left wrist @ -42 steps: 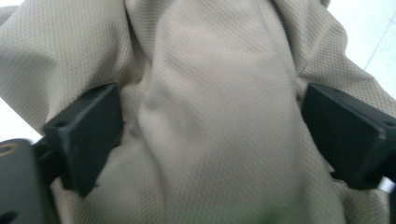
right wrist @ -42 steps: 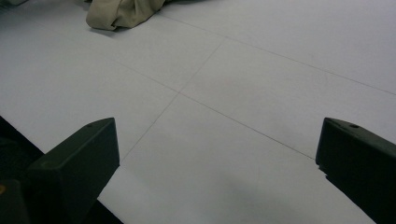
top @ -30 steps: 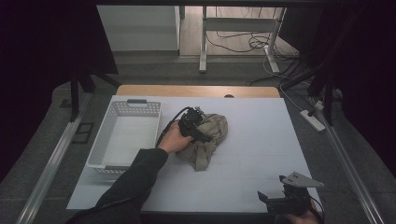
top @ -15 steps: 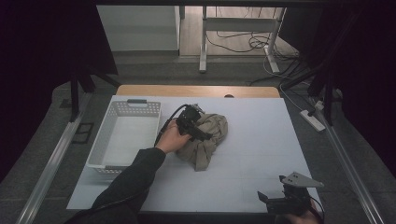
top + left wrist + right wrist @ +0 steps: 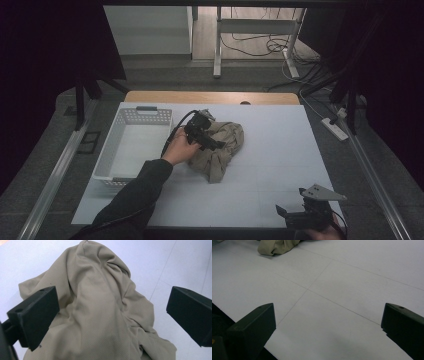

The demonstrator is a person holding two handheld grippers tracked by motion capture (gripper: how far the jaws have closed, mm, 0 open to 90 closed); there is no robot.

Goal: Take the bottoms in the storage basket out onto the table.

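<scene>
High view, near edge: right gripper at the table's front right corner, jaws spread wide, nothing between them, grey plate on top. Right gripper view: both black jaws far apart at the bottom corners, bare white table between and beyond them; a fold of the cloth lies well ahead of the left jaw, at the top edge.

Mid-table: left gripper held in the person's hand, dark sleeve running back to the near edge, jaws reaching over the cloth. Left gripper view: jaws wide apart, one at each side, with the crumpled tan cloth lying between and ahead of them; the left jaw sits over the cloth's edge, the right jaw over bare table. Whether either jaw touches the fabric cannot be told; no grip is closed on it.

Beside the hand, away from the cloth: white basket, handle at its far rim.
</scene>
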